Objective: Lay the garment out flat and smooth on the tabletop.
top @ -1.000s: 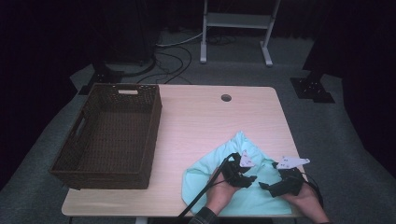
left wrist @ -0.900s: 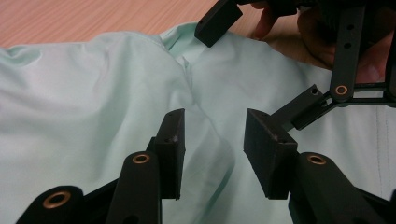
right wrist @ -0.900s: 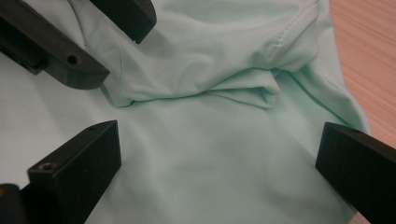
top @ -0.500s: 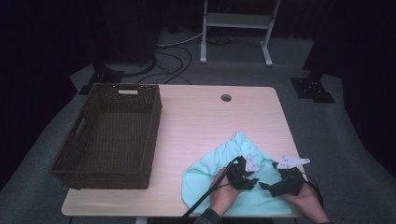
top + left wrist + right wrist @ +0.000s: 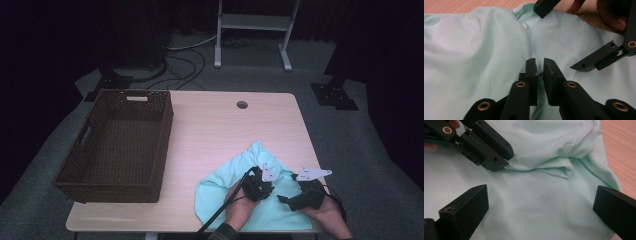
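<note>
on the mint cloth point(image 5: 225, 195), left hand-held gripper point(image 5: 539, 65) just closed pinching a fold; right hand-held gripper point(image 5: 540, 212) gapes wide.

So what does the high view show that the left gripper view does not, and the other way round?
High view alone: the basket, the table with its hole, and the floor. Left gripper view alone: up close, the left claw has just been closing and now pinches a fold of the cloth. Both: the mint cloth, the open right claw over it.

Wide tongs point(image 5: 541, 212) over mint cloth point(image 5: 541, 185)
</note>
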`<state>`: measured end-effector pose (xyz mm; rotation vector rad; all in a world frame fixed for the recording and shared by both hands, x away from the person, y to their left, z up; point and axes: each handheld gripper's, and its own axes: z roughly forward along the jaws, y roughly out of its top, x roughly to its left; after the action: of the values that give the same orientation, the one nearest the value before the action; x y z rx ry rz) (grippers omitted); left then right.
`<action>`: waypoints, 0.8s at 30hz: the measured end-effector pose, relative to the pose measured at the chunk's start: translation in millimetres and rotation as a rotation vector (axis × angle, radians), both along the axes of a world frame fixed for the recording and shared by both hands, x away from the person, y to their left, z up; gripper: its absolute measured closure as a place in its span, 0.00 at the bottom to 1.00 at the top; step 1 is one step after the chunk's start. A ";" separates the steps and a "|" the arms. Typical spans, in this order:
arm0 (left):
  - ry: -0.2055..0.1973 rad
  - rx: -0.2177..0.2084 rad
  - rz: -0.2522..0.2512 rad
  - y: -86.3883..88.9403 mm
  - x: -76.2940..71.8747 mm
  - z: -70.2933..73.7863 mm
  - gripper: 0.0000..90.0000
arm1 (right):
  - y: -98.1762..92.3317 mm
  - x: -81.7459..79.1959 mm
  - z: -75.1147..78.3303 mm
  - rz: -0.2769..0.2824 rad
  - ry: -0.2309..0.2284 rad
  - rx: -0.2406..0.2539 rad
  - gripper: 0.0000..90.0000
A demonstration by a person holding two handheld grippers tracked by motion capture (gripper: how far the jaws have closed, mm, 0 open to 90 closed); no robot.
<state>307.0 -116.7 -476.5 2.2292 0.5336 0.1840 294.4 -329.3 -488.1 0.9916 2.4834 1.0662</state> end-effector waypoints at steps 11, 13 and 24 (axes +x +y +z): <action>0.039 -0.049 0.017 10.3 9.8 11.4 0.95 | 0.0 0.0 0.0 0.000 0.001 0.001 0.00; 0.038 -0.050 0.017 13.1 12.9 14.6 0.95 | 0.1 -0.1 0.0 -0.001 0.000 -0.001 0.00; 0.029 -0.088 0.040 29.3 27.3 23.4 0.95 | 0.1 -0.1 0.0 0.000 0.000 -0.002 0.00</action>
<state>334.4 -87.4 -453.1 2.1401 0.5914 0.1462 294.4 -329.1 -488.1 0.9915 2.4836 1.0641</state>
